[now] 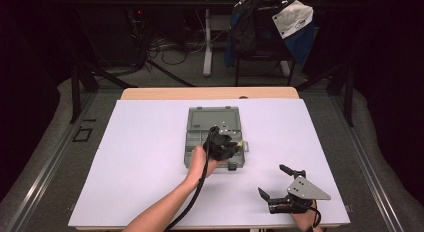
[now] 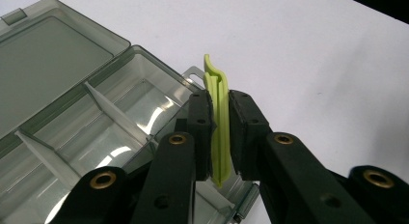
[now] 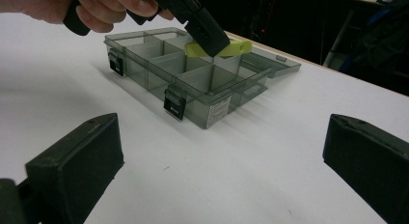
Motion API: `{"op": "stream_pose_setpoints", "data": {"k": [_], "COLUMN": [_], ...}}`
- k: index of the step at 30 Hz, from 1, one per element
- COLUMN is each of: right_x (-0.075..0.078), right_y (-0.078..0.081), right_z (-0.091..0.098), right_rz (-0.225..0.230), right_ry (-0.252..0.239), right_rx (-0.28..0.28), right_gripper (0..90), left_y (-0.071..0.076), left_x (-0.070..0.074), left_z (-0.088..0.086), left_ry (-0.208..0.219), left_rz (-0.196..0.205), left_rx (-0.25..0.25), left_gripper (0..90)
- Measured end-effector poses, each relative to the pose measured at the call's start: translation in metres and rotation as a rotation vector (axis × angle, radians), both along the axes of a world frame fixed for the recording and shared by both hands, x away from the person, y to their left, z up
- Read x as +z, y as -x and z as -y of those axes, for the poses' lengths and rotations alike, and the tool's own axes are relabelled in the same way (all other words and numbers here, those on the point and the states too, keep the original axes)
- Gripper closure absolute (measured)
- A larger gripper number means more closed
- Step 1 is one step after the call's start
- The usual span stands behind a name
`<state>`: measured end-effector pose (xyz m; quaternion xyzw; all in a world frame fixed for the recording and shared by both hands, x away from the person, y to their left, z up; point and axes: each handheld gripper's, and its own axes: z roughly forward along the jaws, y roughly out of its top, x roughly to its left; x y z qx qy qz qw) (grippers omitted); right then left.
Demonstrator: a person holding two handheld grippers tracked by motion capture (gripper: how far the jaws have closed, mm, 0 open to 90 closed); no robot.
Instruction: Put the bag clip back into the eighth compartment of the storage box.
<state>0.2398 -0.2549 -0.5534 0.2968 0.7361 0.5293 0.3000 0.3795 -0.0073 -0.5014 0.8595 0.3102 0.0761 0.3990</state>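
Right hand-held gripper (image 1: pixel 274 182) parked near the counter (image 1: pixel 150 157) edge, jaws wide apart on nothing, well short of the compartment box (image 3: pixel 193 84) and probably kept out of the way. Farther on, left hand-held gripper (image 2: pixel 220 132) clamped on the green lever (image 2: pixel 218 122), gripped mid-length, poised just above the box's open compartments, seemingly for dropping in. Beyond, lid (image 2: pixel 48 55) laid flat behind the box, keeping compartments reachable.

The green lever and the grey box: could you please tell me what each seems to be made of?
Green lever: probably moulded plastic, matt; uniform lime colour, ribbed groove along it.
Grey box: likely smoked see-through plastic, glossy; the dividers show through its walls and catch glare.
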Motion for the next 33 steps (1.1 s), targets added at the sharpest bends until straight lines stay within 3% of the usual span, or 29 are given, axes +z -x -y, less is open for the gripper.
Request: {"op": "stream_pose_setpoints", "data": {"k": [28,29,30,33], "right_x": [0.0,0.0,0.0,-0.0001], "right_y": [0.0,0.0001,0.0001,0.0001], "right_z": [-0.0002,-0.0003,-0.0003,-0.0005], "right_rz": [-0.013,-0.013,-0.012,-0.011], "right_ry": [0.014,0.015,0.013,0.008], "right_rx": [0.005,0.005,0.006,0.005], "right_gripper": [0.0,0.0,0.0,0.0], "left_y": [-0.002,-0.0022,-0.0023,-0.0027], "left_x": [-0.0104,-0.0105,-0.0103,-0.0105], "left_z": [0.0077,0.0078,0.0074,0.0055], "left_ry": [-0.017,-0.018,-0.019,0.002], "left_rz": [-0.02,-0.021,-0.021,-0.023], "left_rx": [0.045,0.049,0.054,0.053], "left_gripper": [79.6,78.4,71.1,66.1]}}
